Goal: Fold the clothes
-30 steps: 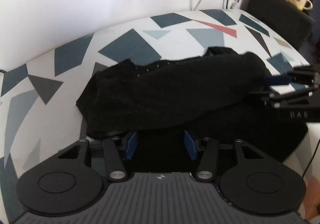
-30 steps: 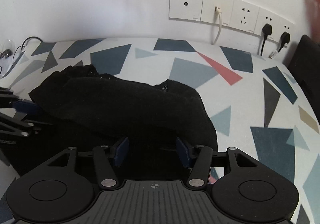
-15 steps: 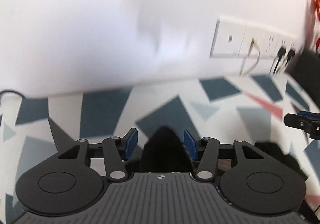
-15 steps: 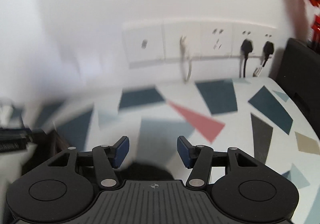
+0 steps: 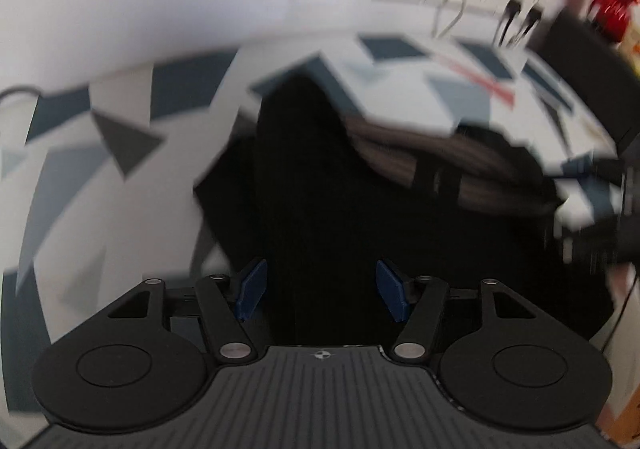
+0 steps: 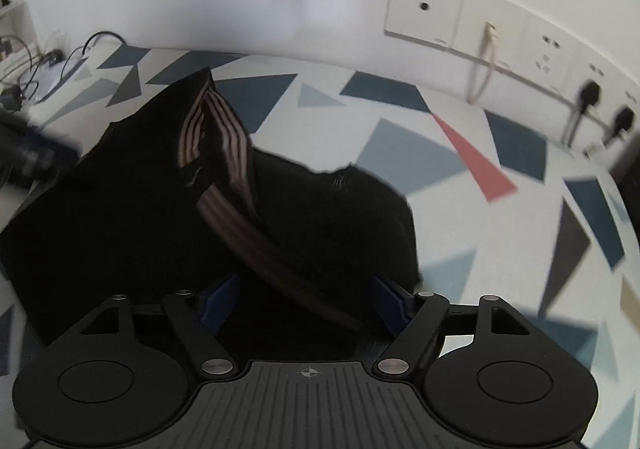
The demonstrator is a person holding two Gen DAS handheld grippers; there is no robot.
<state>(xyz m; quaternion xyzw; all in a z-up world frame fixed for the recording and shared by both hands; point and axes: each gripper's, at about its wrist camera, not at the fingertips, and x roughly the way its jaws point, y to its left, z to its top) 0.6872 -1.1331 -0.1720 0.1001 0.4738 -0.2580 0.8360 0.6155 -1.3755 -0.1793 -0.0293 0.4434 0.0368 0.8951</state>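
A black garment (image 5: 340, 189) lies bunched on the patterned tablecloth (image 5: 120, 209), with a brown striped band (image 5: 440, 161) turned up across it. My left gripper (image 5: 322, 291) hangs low over its near edge. Its jaws are opening, and black cloth lies between the blue pads without being pinched. In the right wrist view the garment (image 6: 140, 209) shows the same striped band (image 6: 224, 137) running down between my right gripper's (image 6: 306, 301) pads. Those jaws are opening wide too and do not press on the cloth. Each gripper appears blurred at the edge of the other's view.
Wall sockets (image 6: 460, 21) with plugged cables line the wall behind the table. Loose wires (image 6: 48, 65) lie at the far left. A black box (image 5: 580, 45) with a red vase (image 5: 608, 9) on it stands at the right end.
Both grippers swung up toward the wall with black cloth between their jaws, then came back down. The garment now lies folded over with a striped band showing. Both jaws stand wider.
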